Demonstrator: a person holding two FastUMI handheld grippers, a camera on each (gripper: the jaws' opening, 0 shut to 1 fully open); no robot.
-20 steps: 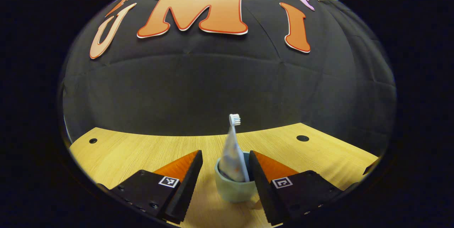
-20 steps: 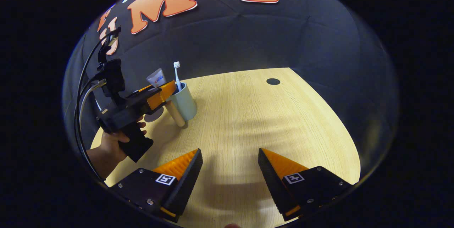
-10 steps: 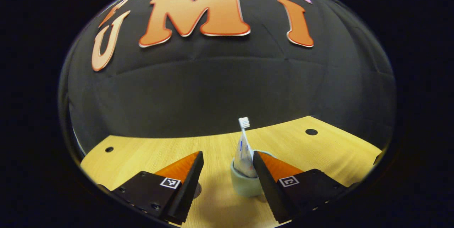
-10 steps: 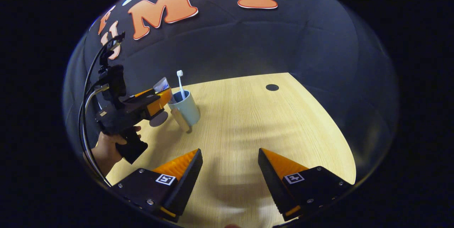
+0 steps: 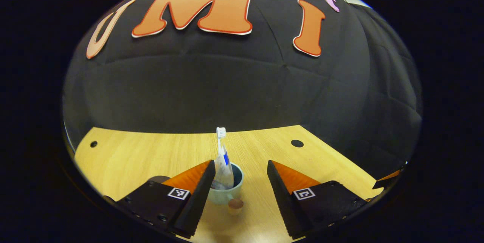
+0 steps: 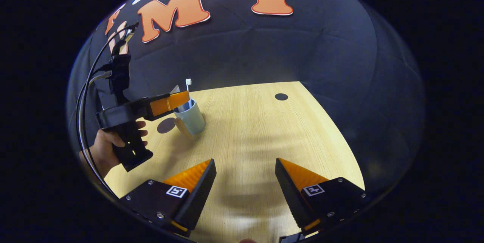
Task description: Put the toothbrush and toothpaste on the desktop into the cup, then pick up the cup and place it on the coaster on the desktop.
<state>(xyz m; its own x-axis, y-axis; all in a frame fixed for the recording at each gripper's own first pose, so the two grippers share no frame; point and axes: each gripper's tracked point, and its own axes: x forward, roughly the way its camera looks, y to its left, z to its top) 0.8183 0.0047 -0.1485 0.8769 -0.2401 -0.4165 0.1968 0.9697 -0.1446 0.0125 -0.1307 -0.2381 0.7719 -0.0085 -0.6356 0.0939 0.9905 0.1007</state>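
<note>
A pale green cup (image 5: 227,192) with a wooden handle (image 5: 235,204) stands on the wooden table (image 5: 124,156), holding a white toothbrush (image 5: 220,133) and a toothpaste tube (image 5: 224,169). My left gripper (image 5: 239,164) is open, and the cup sits just ahead, partly behind its left finger. A dark round coaster (image 5: 159,178) peeks out beside that finger. In the right gripper view, the cup (image 6: 193,120) stands just right of the coaster (image 6: 165,125), with the left gripper (image 6: 183,99) at its rim, held by a hand (image 6: 104,146). My right gripper (image 6: 245,164) hangs open over bare table.
Round dark holes (image 5: 297,143) mark the tabletop (image 6: 264,129) near its far corners. The black cloth wall closes off the back. The table's right edge runs close past the far hole (image 6: 281,96).
In the left gripper view the cup has slid from beside the right finger to behind the left finger and looks farther off. The left gripper has levelled out. Both grippers stayed open.
</note>
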